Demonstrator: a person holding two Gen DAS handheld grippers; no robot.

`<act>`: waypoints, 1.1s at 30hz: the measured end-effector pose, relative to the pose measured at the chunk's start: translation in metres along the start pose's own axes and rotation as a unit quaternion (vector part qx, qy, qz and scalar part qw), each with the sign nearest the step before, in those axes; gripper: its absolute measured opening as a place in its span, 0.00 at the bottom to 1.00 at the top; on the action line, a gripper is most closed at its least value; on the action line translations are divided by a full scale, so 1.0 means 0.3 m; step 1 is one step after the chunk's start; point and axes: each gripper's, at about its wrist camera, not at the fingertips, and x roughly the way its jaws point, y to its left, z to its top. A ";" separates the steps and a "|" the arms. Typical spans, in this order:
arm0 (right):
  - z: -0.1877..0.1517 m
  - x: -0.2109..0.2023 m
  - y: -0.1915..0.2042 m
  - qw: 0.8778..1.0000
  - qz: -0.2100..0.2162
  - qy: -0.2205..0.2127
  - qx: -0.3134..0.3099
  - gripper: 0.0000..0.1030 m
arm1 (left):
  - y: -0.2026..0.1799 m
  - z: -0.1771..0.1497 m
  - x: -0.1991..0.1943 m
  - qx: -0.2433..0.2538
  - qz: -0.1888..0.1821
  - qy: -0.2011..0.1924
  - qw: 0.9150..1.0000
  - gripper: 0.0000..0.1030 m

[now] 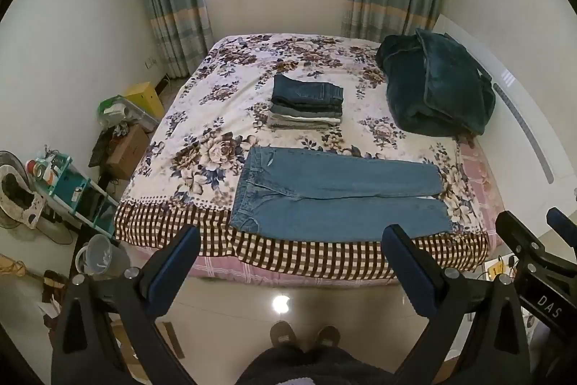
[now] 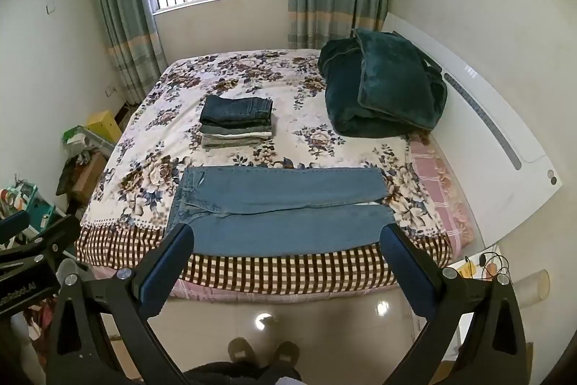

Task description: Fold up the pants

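Observation:
A pair of light blue jeans [image 1: 335, 195] lies flat along the near edge of the bed, waistband to the left, legs to the right; it also shows in the right wrist view [image 2: 281, 204]. My left gripper [image 1: 292, 242] is open and empty, held above the floor in front of the bed, short of the jeans. My right gripper [image 2: 286, 242] is open and empty, also in front of the bed; its near fingertips overlap the jeans' front edge in the view. The right gripper shows at the right edge of the left wrist view [image 1: 533, 237].
A stack of folded pants [image 1: 306, 103] sits mid-bed behind the jeans. A dark green blanket [image 1: 432, 89] is heaped at the right by the white headboard [image 2: 497, 139]. Shelves, boxes and a bucket [image 1: 101, 257] crowd the floor at left. My slippers [image 1: 304, 334] stand on tile.

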 end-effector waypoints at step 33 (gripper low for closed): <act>0.009 -0.012 -0.030 1.000 -0.003 -0.004 -0.004 1.00 | -0.071 0.035 -0.016 0.004 -0.002 -0.002 1.000 1.00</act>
